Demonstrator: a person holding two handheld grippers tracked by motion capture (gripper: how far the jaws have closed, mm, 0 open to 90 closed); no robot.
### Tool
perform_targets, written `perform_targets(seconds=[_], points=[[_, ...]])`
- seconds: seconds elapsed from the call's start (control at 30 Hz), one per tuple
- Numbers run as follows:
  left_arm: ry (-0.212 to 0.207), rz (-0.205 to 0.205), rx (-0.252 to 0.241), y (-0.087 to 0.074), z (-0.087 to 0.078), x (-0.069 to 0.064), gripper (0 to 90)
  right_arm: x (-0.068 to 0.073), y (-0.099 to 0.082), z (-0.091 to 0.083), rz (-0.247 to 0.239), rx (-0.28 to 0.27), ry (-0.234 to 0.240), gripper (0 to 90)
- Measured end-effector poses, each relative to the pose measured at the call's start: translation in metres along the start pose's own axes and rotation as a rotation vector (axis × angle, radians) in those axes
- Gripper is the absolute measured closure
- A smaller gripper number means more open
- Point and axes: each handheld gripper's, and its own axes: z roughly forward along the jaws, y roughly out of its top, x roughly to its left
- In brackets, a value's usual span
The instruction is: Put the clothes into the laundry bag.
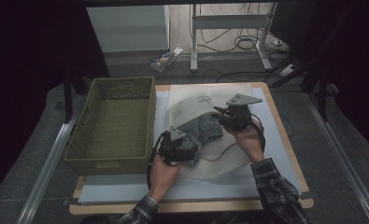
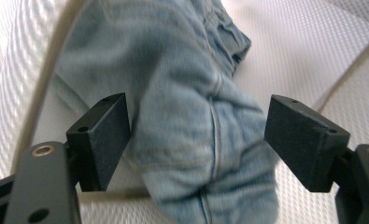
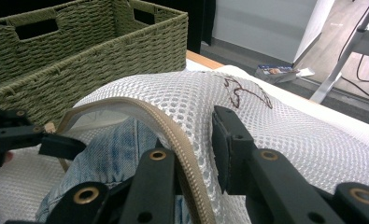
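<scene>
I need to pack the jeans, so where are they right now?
In the high view the jeans lie mid-table, half inside the white mesh laundry bag, right of the green wicker basket. The left gripper straddles them.

Crumpled light-blue jeans (image 2: 196, 135) lie half inside an unzipped white mesh bag (image 3: 285, 126).

The high view looks forward and down on the mesh bag (image 1: 205, 112) from above. The left gripper view faces its mouth at close range. The right gripper view sits close at its zipper edge (image 3: 173, 135), facing the basket (image 3: 79, 56) beyond. All three share the bag.
</scene>
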Motion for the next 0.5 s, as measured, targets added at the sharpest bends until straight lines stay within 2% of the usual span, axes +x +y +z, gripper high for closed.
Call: perform_targets(seconds=[0.27, 0.4, 0.5], points=[[0.0, 0.013, 0.018, -0.016, -0.003, -0.007, 22.1, 0.001, 0.0, 0.0, -0.003, 0.0, -0.001, 76.0], [-0.005, 0.006, 0.022, -0.023, -0.002, -0.008, 22.9, 0.001, 0.0, 0.0, -0.004, -0.001, 0.0, 76.0], [-0.012, 0.014, 0.044, -0.029, 0.002, -0.011, 24.7, 0.001, 0.0, 0.0, -0.005, -0.001, 0.0, 76.0]])
